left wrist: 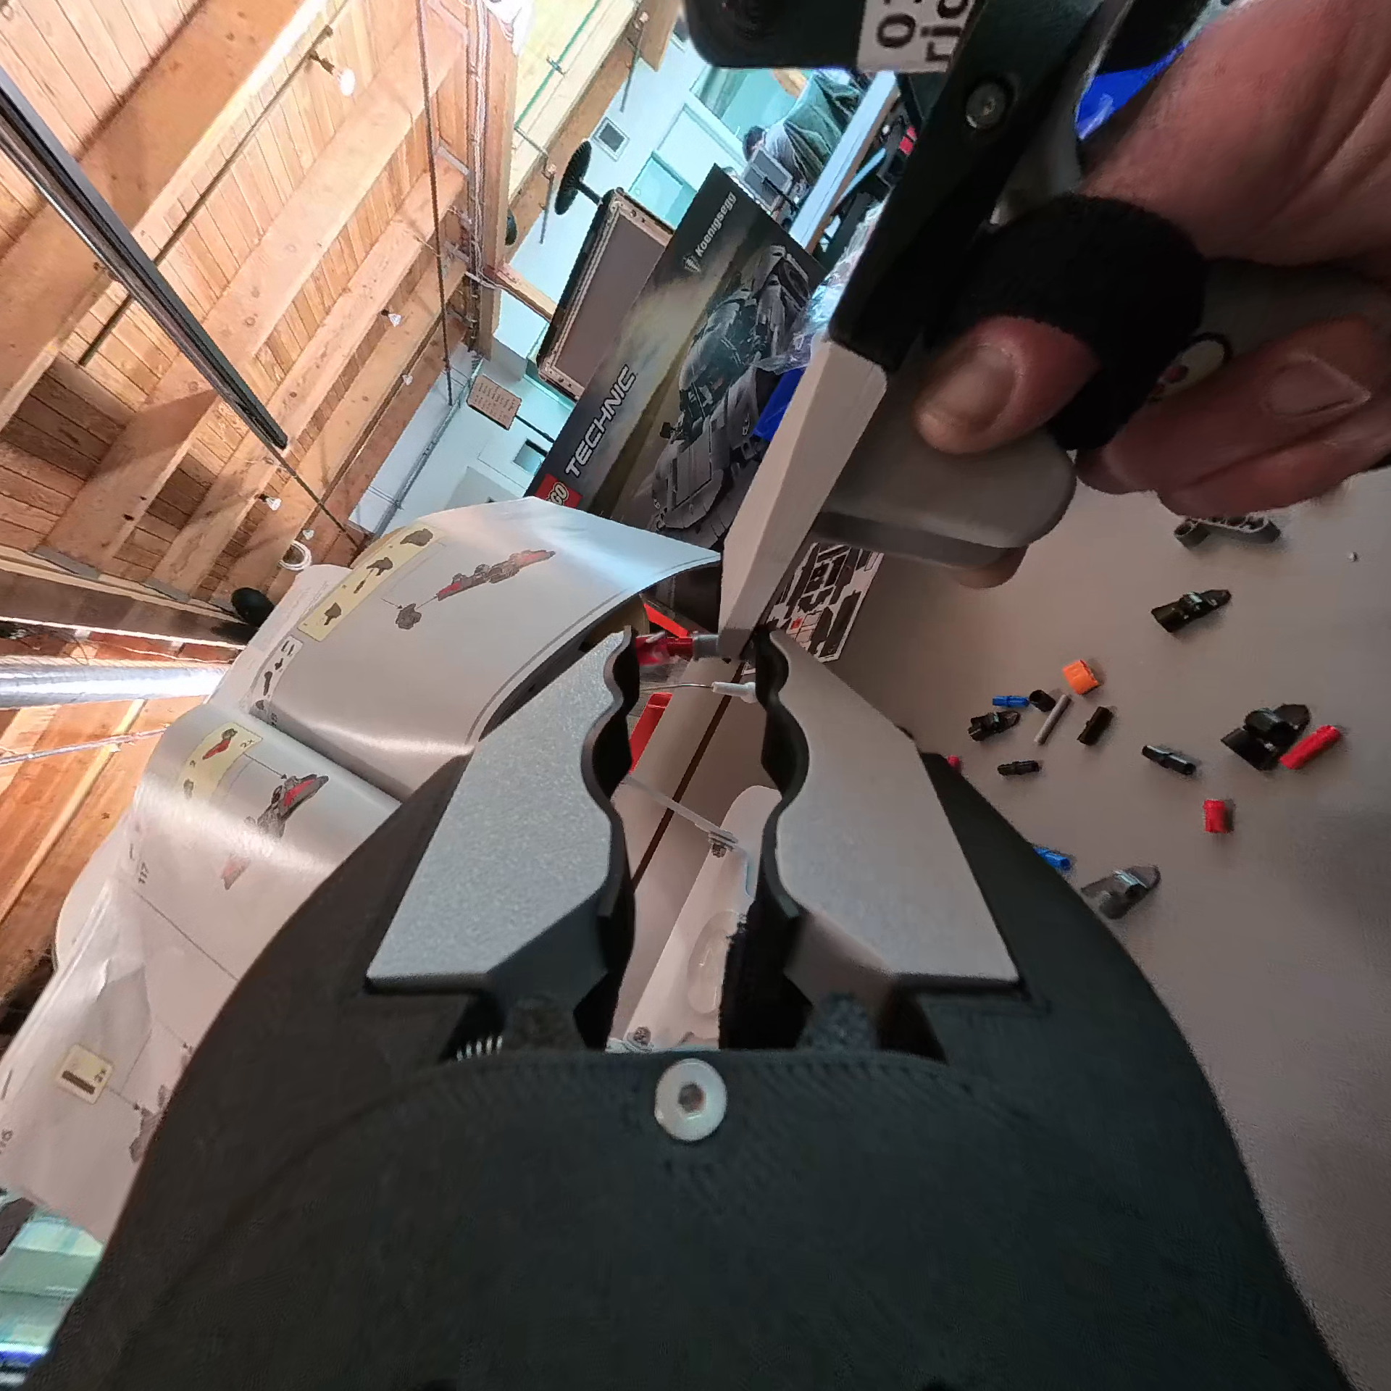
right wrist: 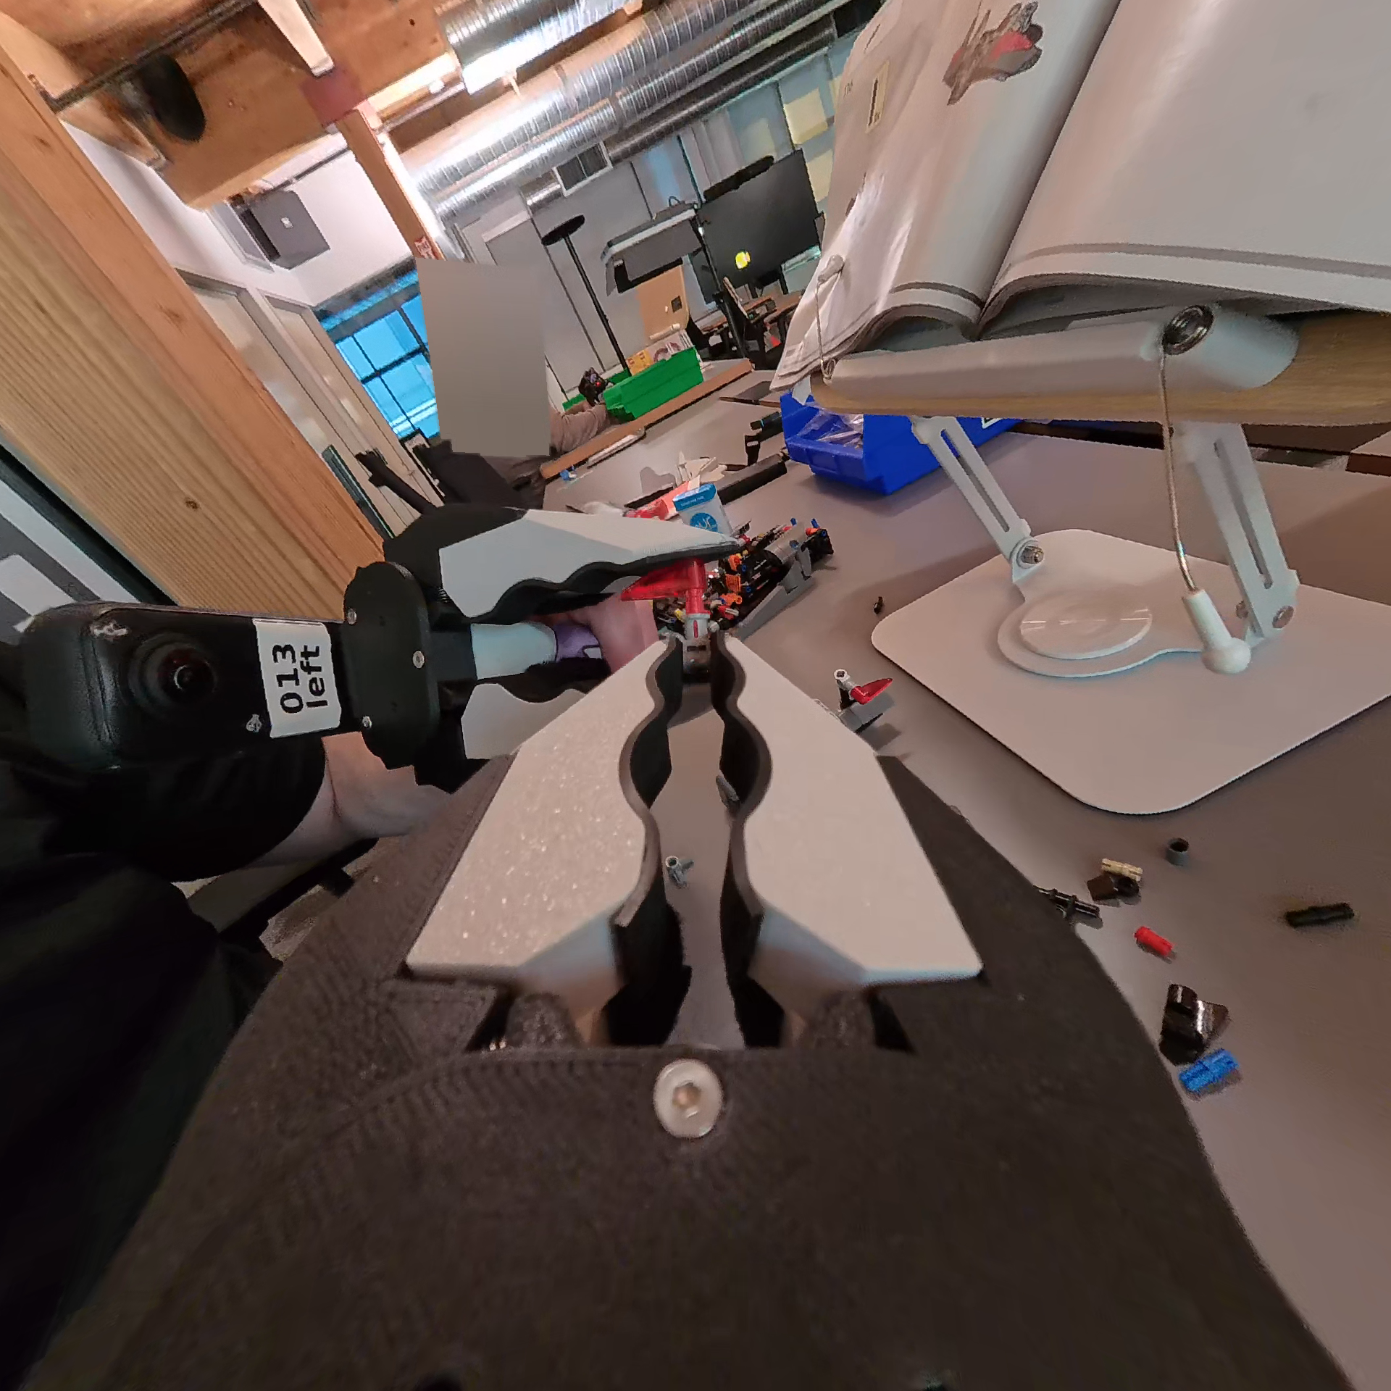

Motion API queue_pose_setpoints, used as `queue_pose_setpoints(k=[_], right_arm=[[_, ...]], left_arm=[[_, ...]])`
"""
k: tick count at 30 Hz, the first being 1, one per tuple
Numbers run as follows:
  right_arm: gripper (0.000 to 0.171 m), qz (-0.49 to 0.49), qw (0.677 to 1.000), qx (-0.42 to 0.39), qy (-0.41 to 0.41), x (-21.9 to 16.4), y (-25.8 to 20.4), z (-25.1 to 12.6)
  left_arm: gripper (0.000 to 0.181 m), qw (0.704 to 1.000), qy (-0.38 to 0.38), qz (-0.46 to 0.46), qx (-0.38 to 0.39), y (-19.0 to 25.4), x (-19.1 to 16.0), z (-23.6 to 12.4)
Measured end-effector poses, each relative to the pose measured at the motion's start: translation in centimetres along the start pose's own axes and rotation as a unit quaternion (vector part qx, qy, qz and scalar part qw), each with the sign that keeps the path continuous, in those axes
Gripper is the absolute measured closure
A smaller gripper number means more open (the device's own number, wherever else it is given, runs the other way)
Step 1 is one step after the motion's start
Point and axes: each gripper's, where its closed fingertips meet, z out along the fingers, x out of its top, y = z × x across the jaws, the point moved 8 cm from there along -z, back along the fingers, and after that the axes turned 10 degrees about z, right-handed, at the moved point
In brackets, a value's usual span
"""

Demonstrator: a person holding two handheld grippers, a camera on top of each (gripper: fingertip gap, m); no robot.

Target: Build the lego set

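My left gripper (left wrist: 694, 643) is shut on a red Lego piece (left wrist: 662, 647), held up above the table. It also shows in the right wrist view (right wrist: 707, 563), gripping the same red piece (right wrist: 666, 583). My right gripper (right wrist: 696, 646) is shut on a small grey and red pin (right wrist: 696, 626) that hangs straight below the red piece and touches it. In the left wrist view the right gripper (left wrist: 734, 623) comes in from the upper right and its tip meets the grey pin (left wrist: 704, 643) between my left fingers.
An open instruction booklet (right wrist: 1129, 188) rests on a white stand (right wrist: 1129, 677). The Lego box (left wrist: 677, 376) and a sticker sheet (left wrist: 828, 595) lie behind. Loose small pieces (left wrist: 1129, 722) dot the grey table. A part-built model (right wrist: 768, 561) and a blue bin (right wrist: 850, 444) sit farther back. The tips of both grippers are at nearly the same place.
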Motion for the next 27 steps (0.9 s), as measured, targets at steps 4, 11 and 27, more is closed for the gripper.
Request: queue_pose_setpoints(k=[4, 11, 27], right_arm=[[0.167, -0.003, 1.000, -0.004, -0.015, 0.0, 0.0, 0.1], [0.167, -0.013, 0.999, -0.012, -0.037, -0.2, -0.1, 0.3], [0.167, -0.008, 0.997, 0.002, -0.072, -0.1, 1.1, 1.2]], left_arm=[[0.153, 1.000, 0.001, 0.025, -0.017, 0.0, -0.1, -0.1], [0.153, 0.998, 0.001, 0.054, -0.031, 0.0, -0.2, -0.4], [0.144, 0.998, -0.020, 0.040, -0.033, 0.3, -1.1, -0.7]])
